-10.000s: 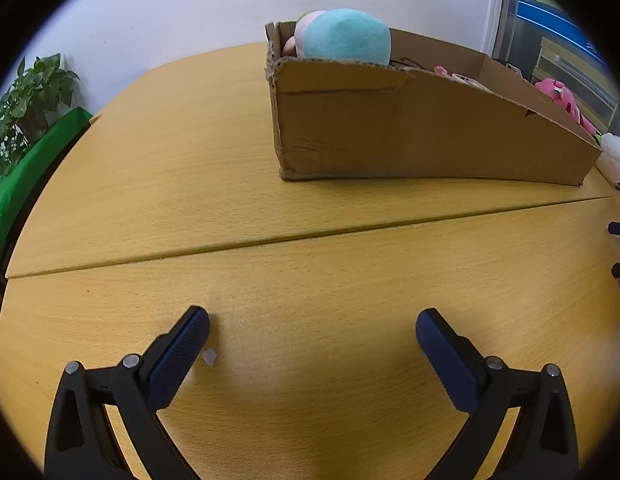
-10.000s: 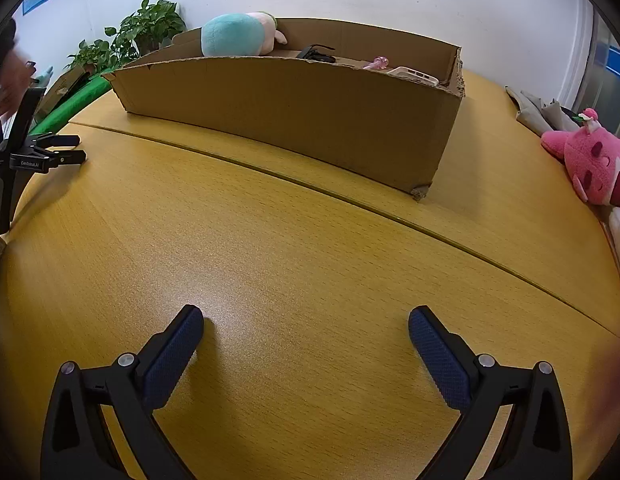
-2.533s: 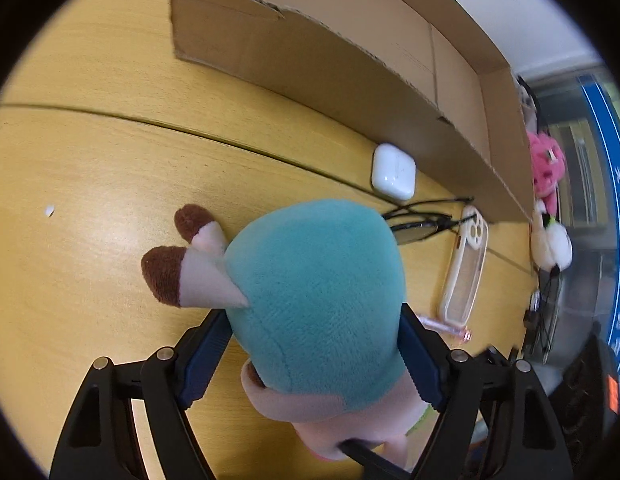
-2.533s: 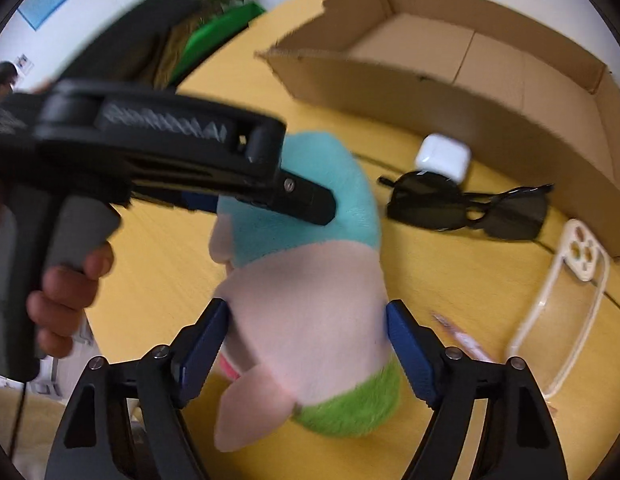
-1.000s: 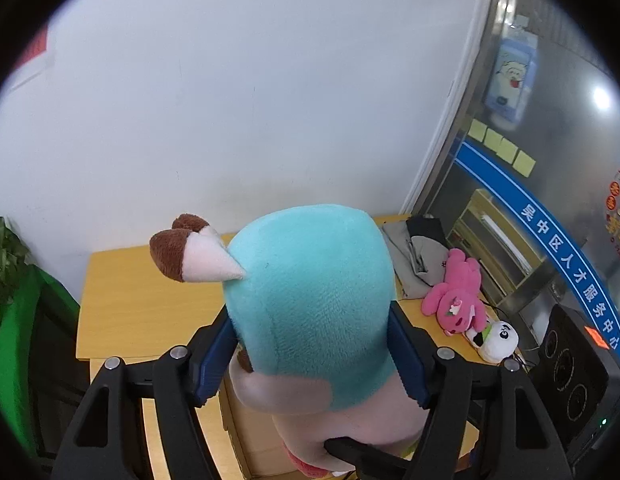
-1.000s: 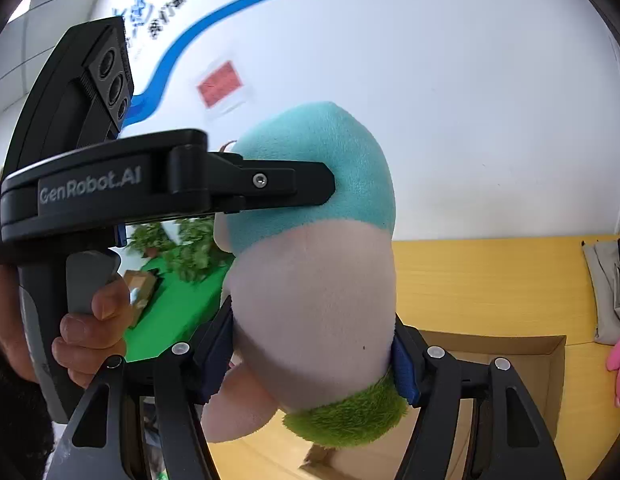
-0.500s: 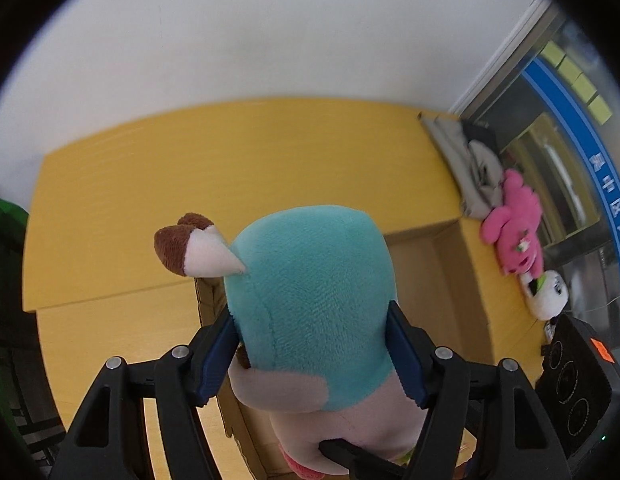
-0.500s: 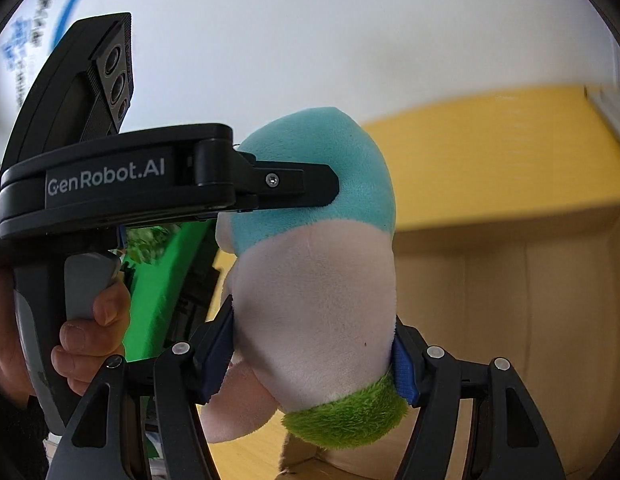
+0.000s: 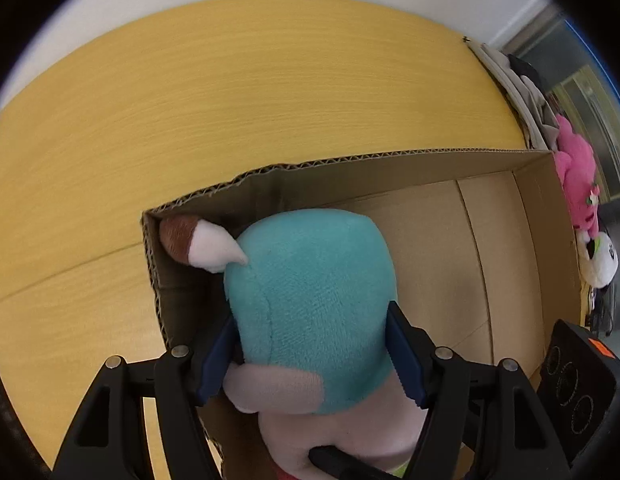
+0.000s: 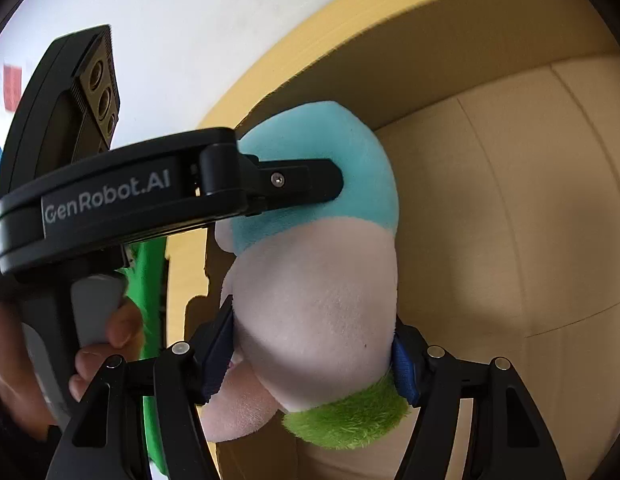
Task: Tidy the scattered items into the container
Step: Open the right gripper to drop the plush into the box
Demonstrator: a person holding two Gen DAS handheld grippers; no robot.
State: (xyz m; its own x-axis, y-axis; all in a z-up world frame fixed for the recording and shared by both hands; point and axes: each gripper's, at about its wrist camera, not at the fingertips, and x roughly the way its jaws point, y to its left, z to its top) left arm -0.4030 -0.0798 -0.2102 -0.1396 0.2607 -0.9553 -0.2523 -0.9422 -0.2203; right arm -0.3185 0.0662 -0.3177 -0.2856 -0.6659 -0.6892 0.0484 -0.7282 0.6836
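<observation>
Both grippers are clamped on the same teal and pale-pink plush toy [image 9: 310, 292], left gripper [image 9: 310, 356] on the teal part, right gripper [image 10: 311, 354] lower down, toy sitting inside the open brown cardboard box [image 9: 493, 248] on the yellow wooden counter [image 9: 230, 92]

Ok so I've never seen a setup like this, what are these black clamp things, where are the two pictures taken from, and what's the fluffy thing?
No robot arm here: a person holds a black hand-held clamp tool in each hand, each with a camera looking along its jaws. One picture is from the left gripper, the other from the right gripper. Both have their blue-padded jaws pressed on one teal and pale pink plush toy, the left on its teal part, the right on its pink part. The toy hangs over the corner of an open brown cardboard box on a yellow wooden table. A pink plush toy lies beyond the box. The person's hand grips the left tool's handle.
</observation>
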